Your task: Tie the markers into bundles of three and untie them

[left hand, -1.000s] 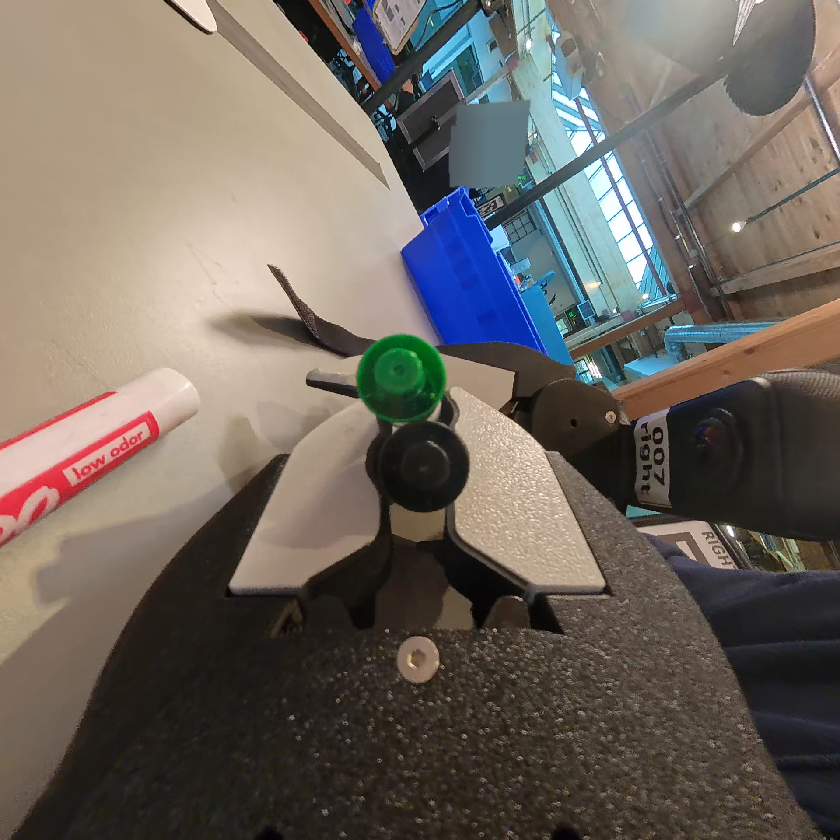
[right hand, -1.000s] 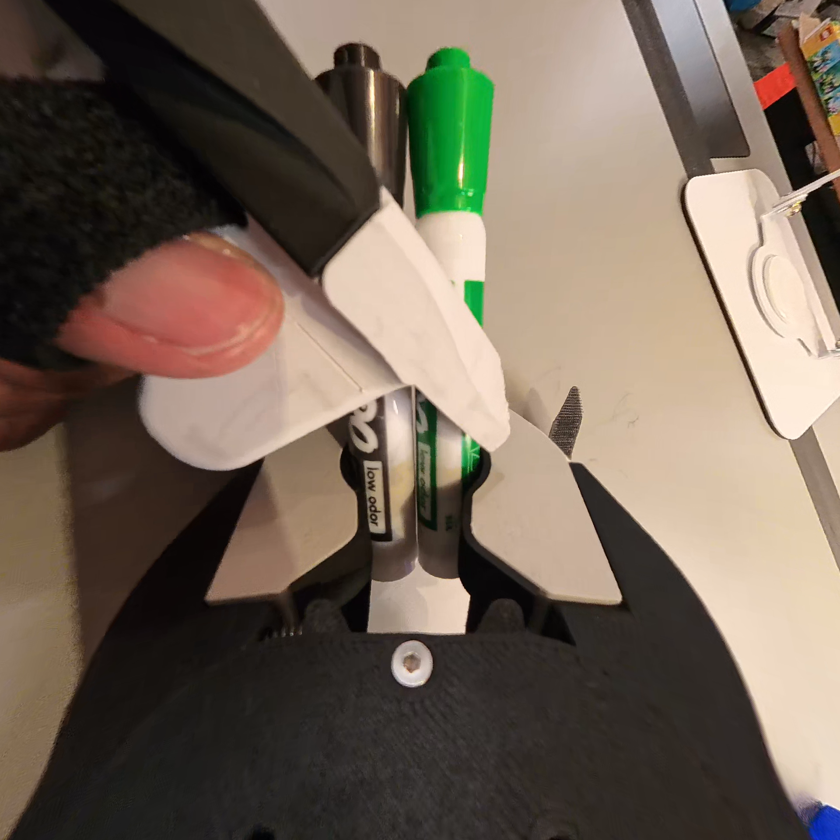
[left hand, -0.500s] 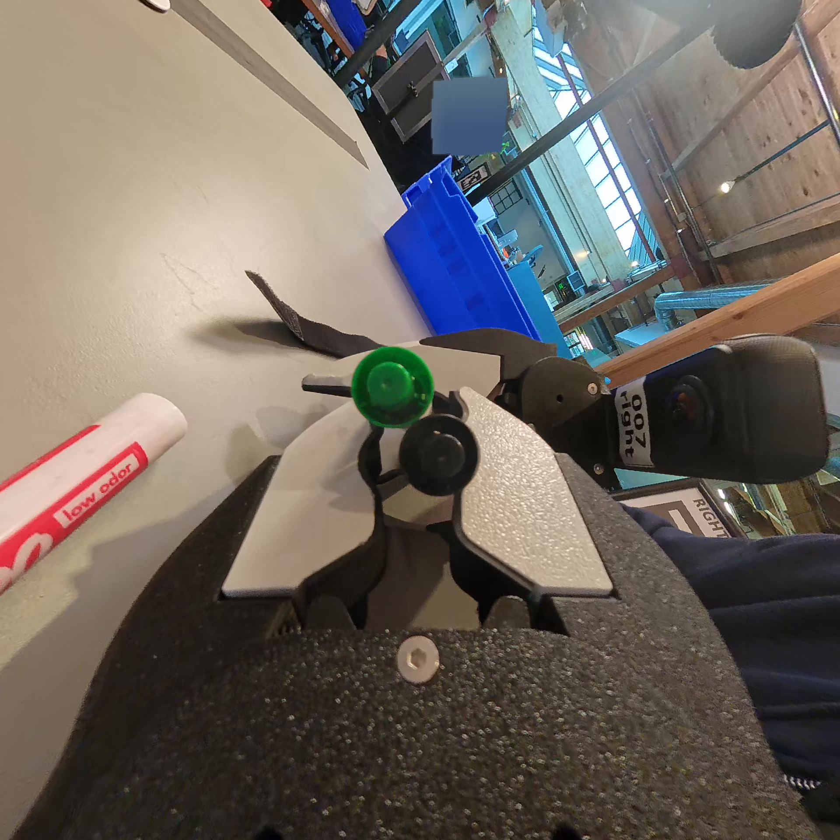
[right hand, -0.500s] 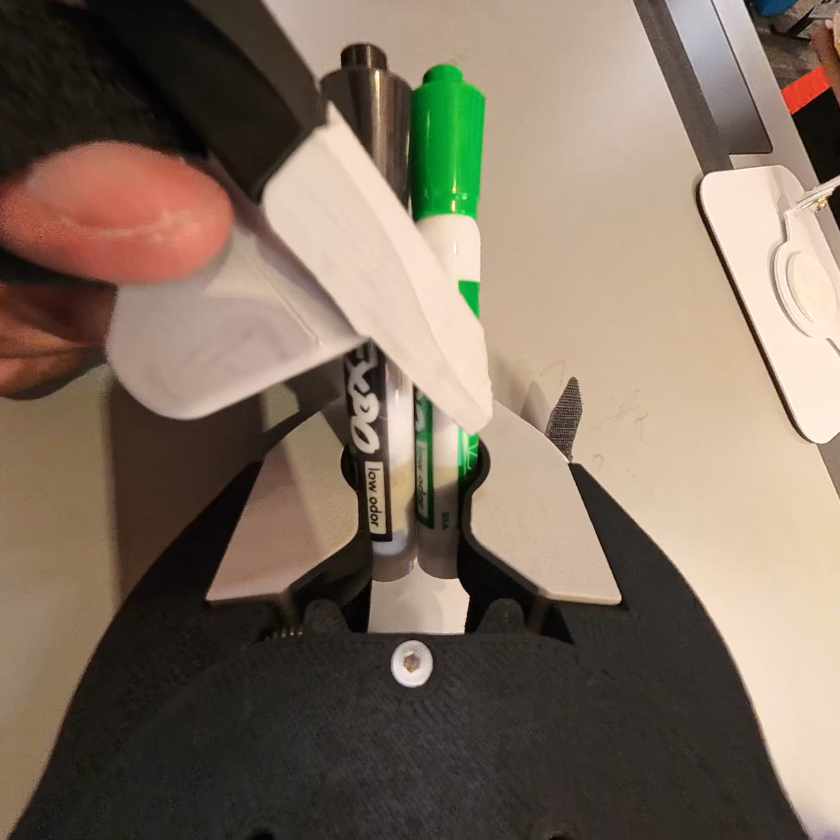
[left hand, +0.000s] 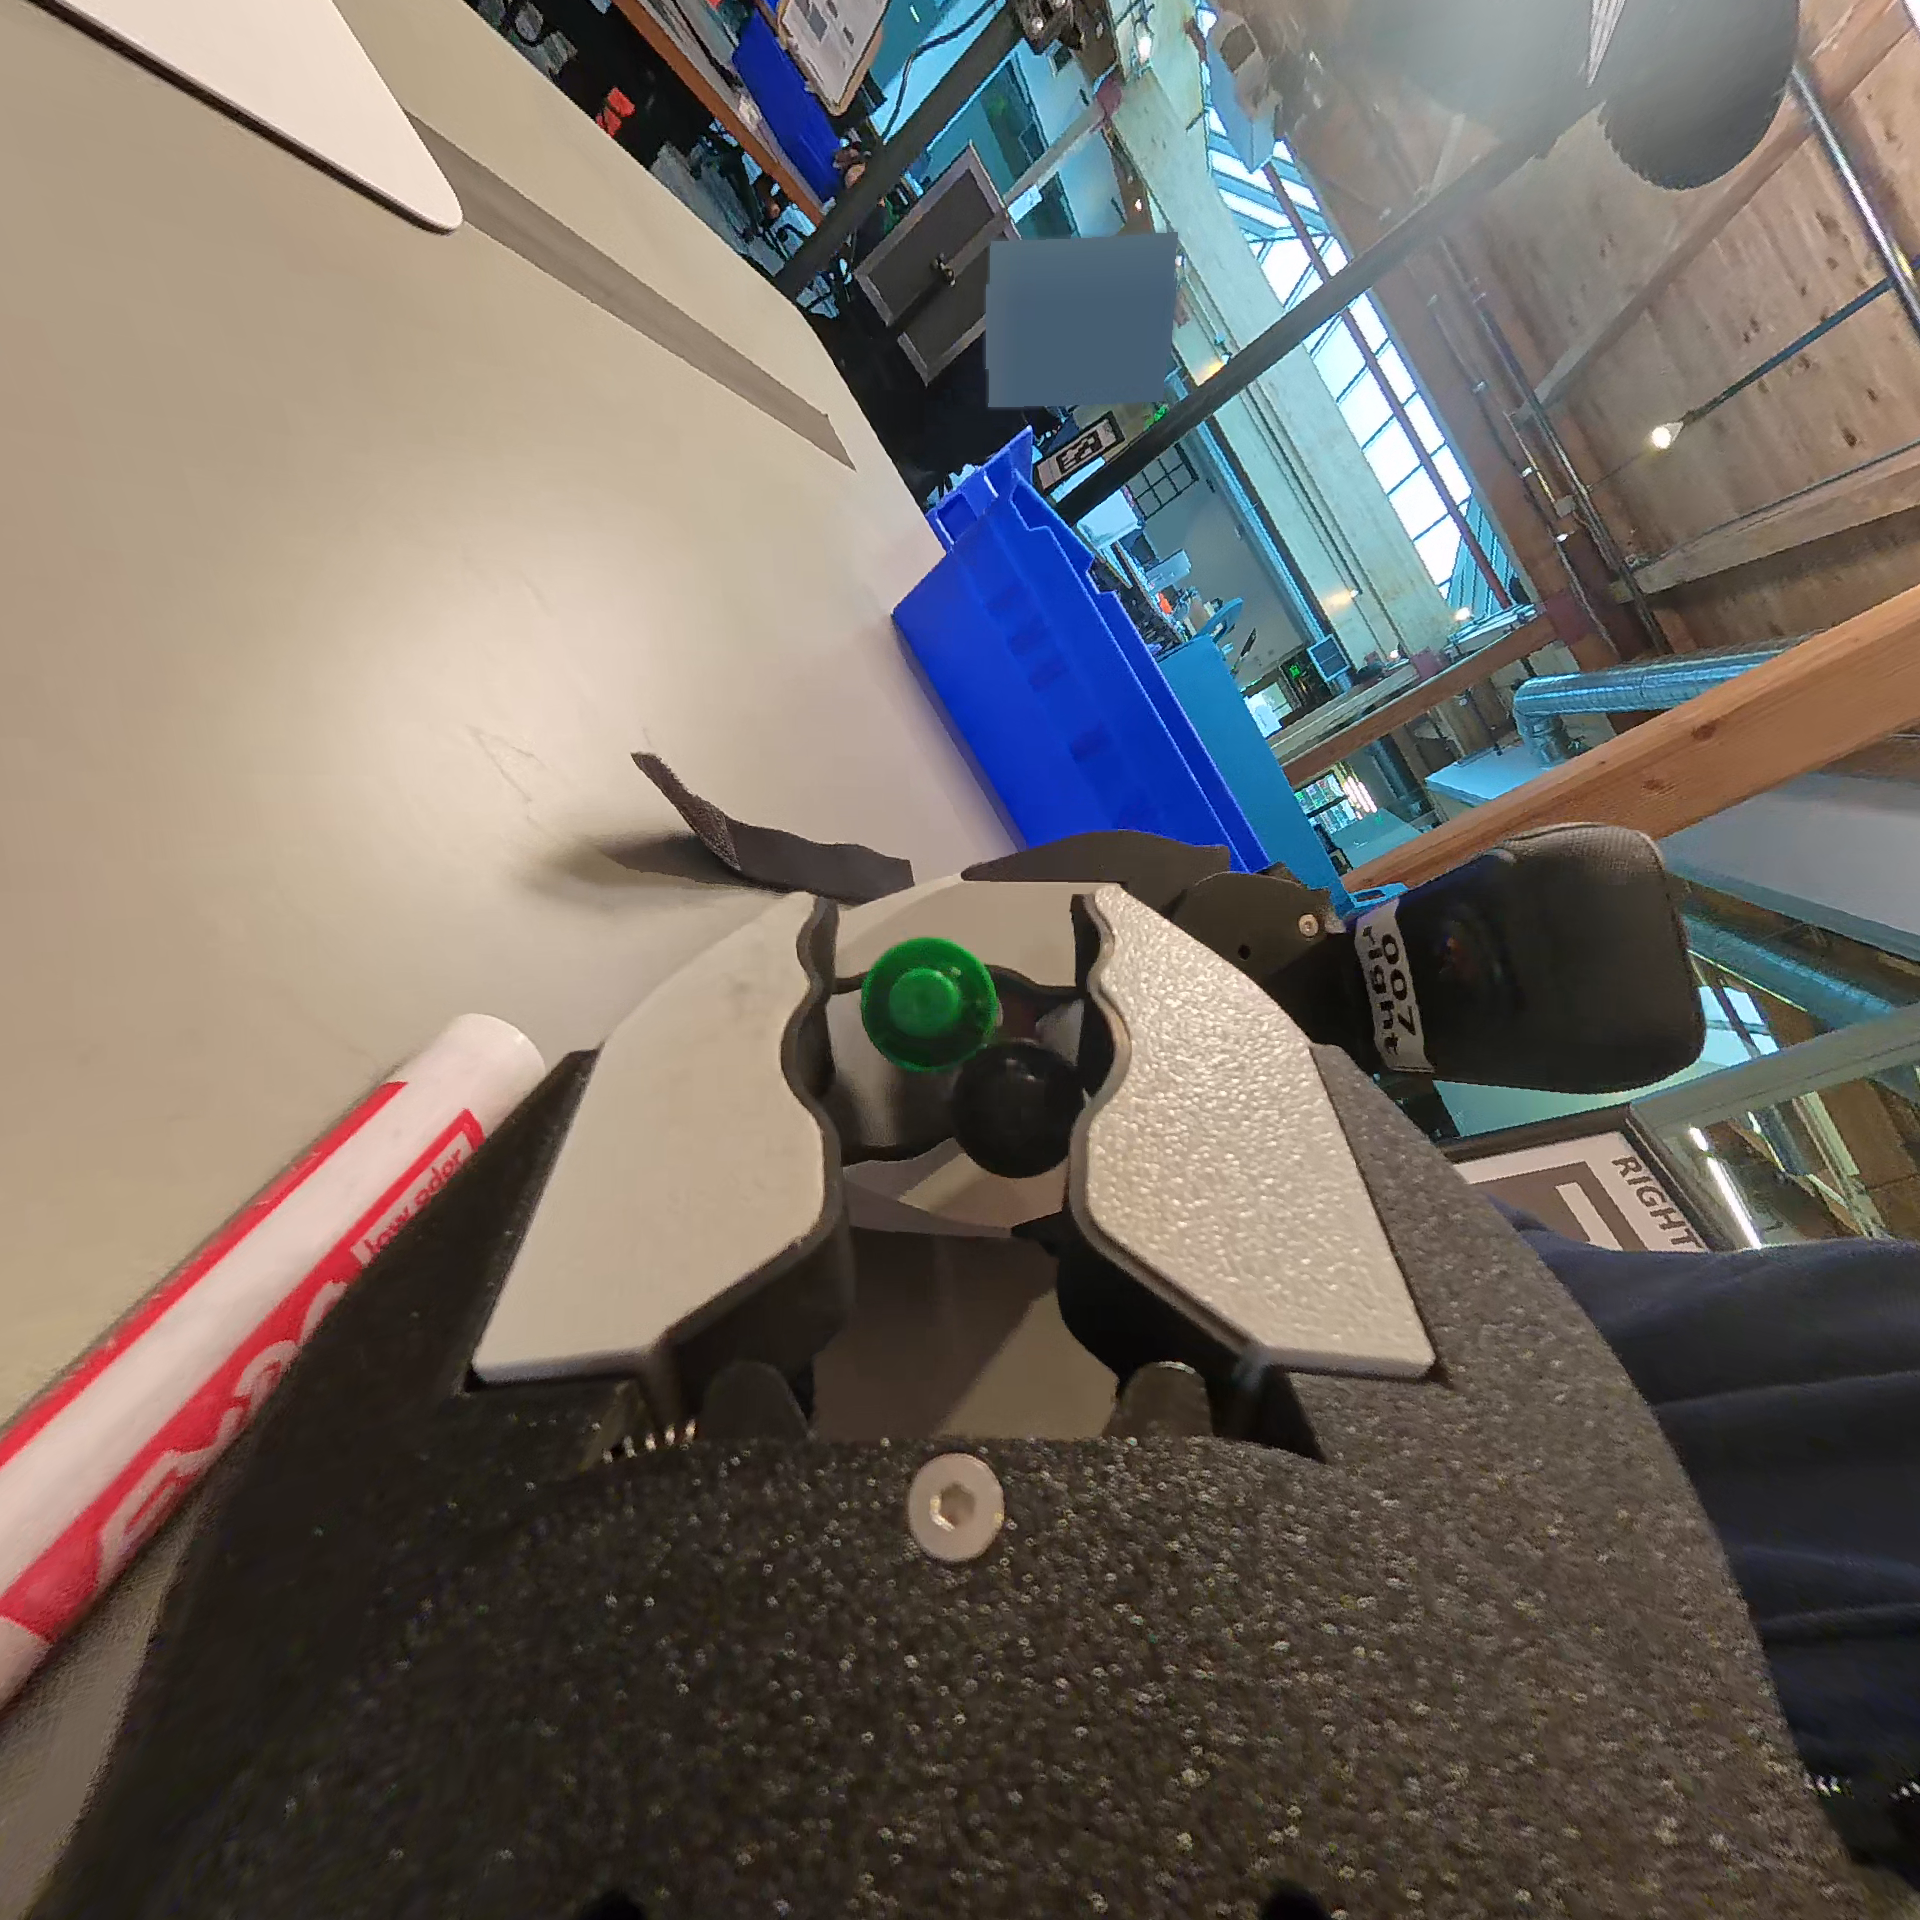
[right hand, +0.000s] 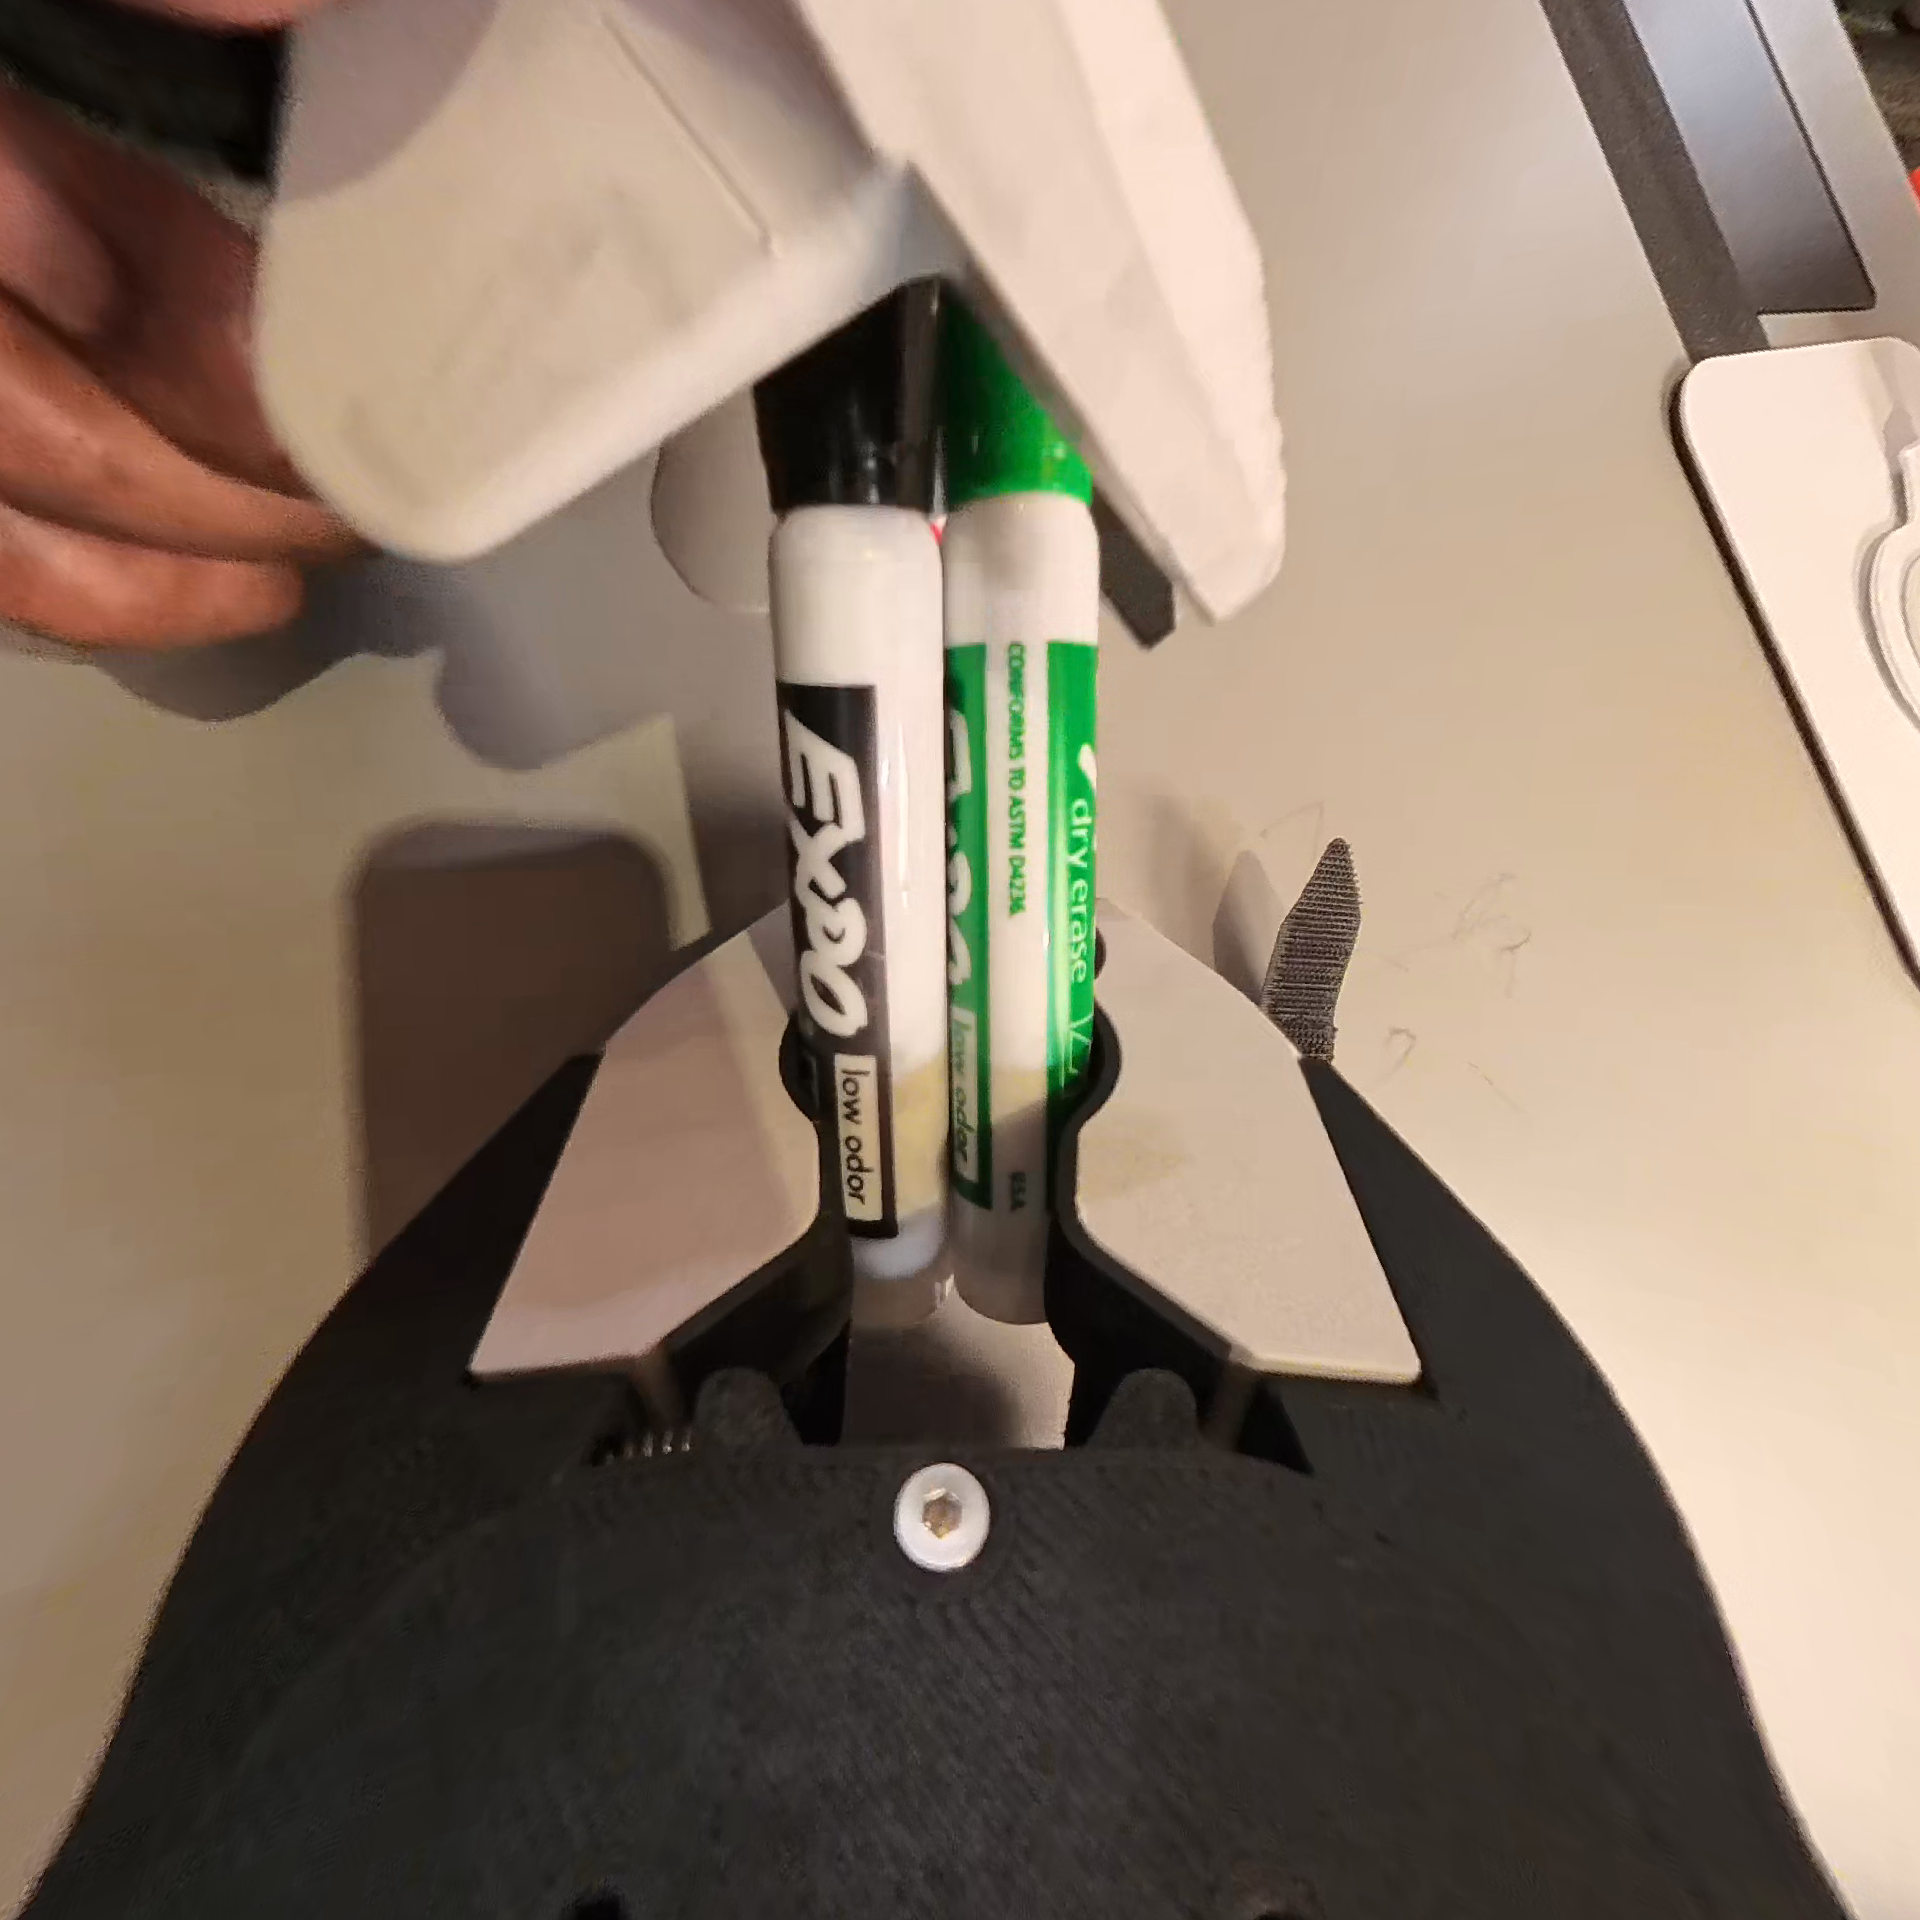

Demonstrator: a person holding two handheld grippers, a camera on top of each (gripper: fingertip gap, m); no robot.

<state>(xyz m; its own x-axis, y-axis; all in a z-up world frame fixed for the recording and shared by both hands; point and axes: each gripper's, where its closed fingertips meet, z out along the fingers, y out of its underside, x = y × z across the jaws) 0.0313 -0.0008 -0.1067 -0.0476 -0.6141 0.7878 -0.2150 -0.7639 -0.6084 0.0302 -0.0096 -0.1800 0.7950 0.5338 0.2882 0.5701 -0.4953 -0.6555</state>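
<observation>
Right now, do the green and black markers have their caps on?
On. The green marker and black marker each show a matching cap at the far end.

Red marker cut off at the frame's edge; both marker caps behind the blurred left claw.

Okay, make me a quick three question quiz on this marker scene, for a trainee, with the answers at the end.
1. Which two marker colours sit between the right gripper's fingers?
2. True or false: the red marker lies on the table, outside both grippers.
3. The black strap lies: A) around the markers, B) on the table, C) in the blue bin.

Key: 1. The black marker and the green marker, side by side. 2. True. 3. B.
</observation>
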